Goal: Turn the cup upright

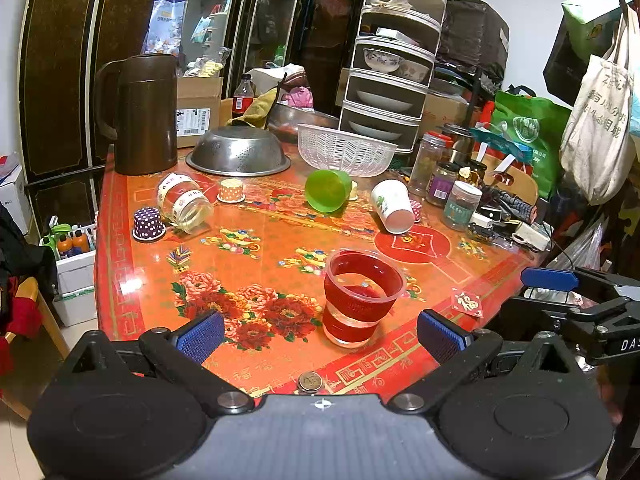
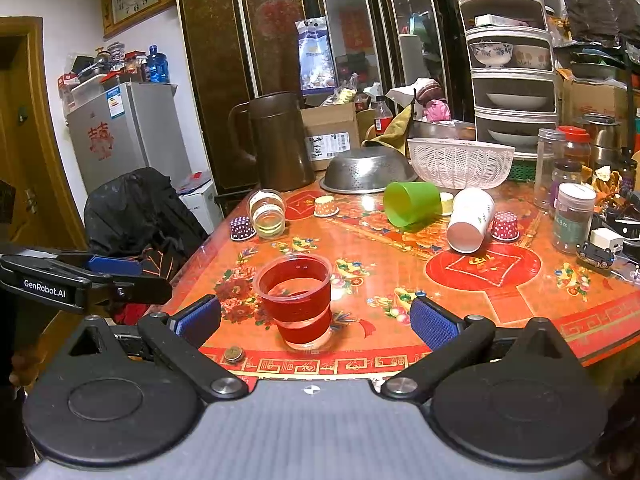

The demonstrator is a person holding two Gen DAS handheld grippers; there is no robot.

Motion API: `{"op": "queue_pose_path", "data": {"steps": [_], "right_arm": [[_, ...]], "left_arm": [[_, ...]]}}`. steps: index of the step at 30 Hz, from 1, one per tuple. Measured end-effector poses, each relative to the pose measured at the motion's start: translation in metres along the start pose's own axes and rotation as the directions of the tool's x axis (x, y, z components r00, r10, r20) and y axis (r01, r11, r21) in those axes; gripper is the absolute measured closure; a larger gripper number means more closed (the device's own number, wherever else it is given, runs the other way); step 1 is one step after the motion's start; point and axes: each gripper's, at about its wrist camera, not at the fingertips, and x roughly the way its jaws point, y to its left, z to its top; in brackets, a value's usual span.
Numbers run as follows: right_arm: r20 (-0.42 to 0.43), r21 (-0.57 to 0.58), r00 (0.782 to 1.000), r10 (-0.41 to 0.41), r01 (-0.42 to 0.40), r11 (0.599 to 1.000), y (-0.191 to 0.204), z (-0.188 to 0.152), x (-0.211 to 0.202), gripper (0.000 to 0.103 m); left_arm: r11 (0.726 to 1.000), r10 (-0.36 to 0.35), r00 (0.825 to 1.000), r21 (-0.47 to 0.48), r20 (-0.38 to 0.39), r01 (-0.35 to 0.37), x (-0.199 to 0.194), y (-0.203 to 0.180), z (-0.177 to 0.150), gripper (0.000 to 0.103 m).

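1. Both grippers are held low at the near edge of the table (image 1: 120, 240); the left gripper (image 1: 320, 336) is seen with its blue pads spread wide and nothing between them, and the right gripper (image 2: 316, 322) is spread likewise and empty.
2. At the left of the table, a clear glass jar (image 1: 185, 207) is seen lying on its side, mouth toward the near edge, with a purple dotted paper cup (image 1: 149, 223) inverted just beside it; whether anything is inside the jar cannot be told.
3. Nearest both grippers, a red-banded clear cup (image 1: 362, 298) is already standing upright, mouth up; it appears empty. It is judged to be finished with.
4. Farther back, a green cup (image 1: 328, 191) is seen lying on its side, its long axis running roughly toward the cameras and its base facing the left view.
5. To its right, a white paper cup (image 1: 393, 206) lies on its side, long axis slanting toward the near right.
6. Either lying cup is judged the likely target; both lie well ahead of the grippers, past the upright cup. The white one sits toward the right side, so the right gripper is judged the nearer.
7. Behind, a steel colander (image 1: 239, 151) is overturned and a white basket (image 1: 346, 150) stands open, its contents unseen.
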Motion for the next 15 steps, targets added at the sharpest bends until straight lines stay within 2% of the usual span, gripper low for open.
{"op": "queue_pose_path", "data": {"steps": [15], "right_arm": [[-0.002, 0.002, 1.000, 0.003, -0.003, 1.000, 0.0008, 0.0002, 0.0008, 0.001]], "left_arm": [[1.000, 0.012, 1.000, 0.009, 0.007, -0.012, 0.0011, -0.0002, -0.0007, 0.000]]}}
